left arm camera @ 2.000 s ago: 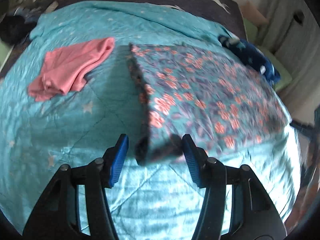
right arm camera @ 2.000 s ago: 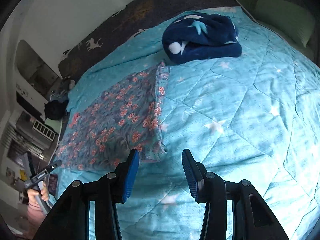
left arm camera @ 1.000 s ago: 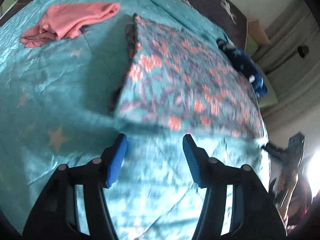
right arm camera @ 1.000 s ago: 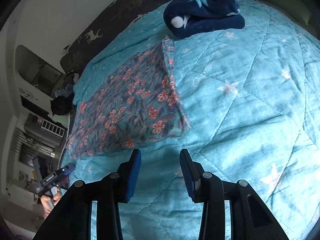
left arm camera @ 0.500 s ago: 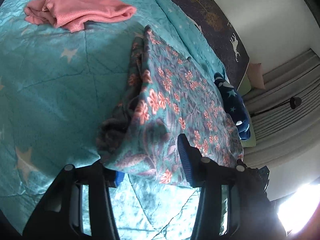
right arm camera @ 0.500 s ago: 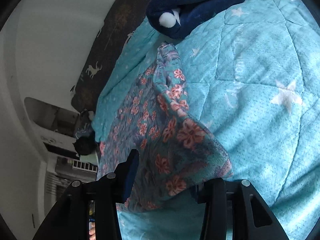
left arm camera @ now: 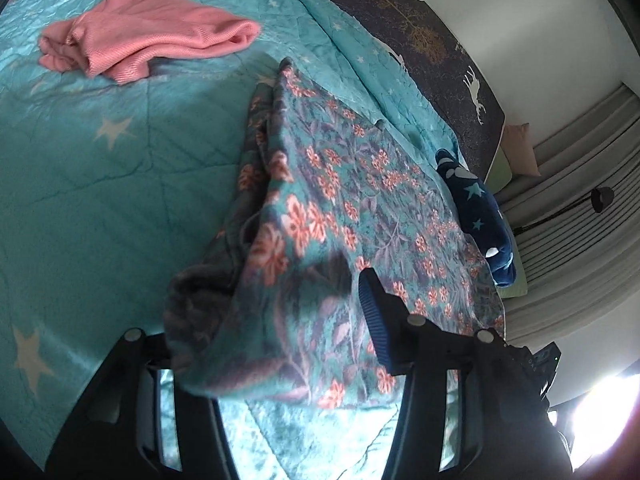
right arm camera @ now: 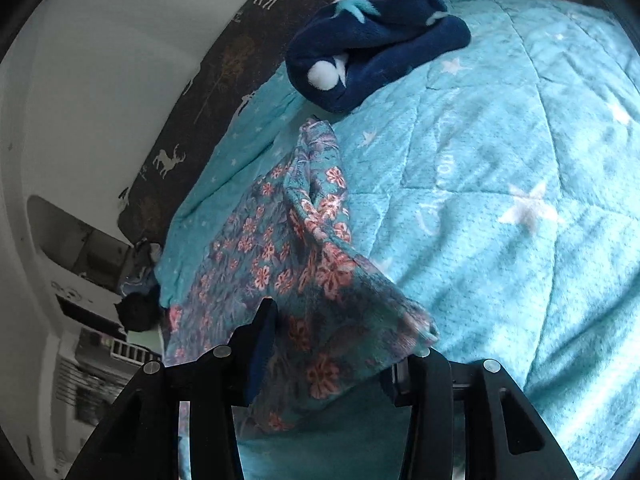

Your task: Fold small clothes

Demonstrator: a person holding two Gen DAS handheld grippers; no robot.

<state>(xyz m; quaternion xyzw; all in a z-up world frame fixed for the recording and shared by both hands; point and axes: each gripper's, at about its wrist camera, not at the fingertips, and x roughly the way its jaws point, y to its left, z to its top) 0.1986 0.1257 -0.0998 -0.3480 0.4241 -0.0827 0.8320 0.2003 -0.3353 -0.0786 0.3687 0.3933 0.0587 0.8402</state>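
A floral teal cloth lies folded on the blue star-print bed cover. My left gripper straddles its near left corner. That corner drapes over and hides one finger, while the other blue pad stands clear beside the fabric. The jaws are opening and do not pinch the cloth. In the right wrist view, the cloth has its near right corner bunched between my right gripper's fingers. One pad shows and the other is covered. These jaws are opening too.
A crumpled pink garment lies at the far left of the bed. A navy fleece piece with stars sits beyond the cloth's far right end. A dark deer-print sheet borders the bed cover at the wall. Grey curtains hang at the right.
Both grippers moved forward and rolled, going from bare cover in front of the cloth to around its near corners. Each corner now lies raised over one finger.
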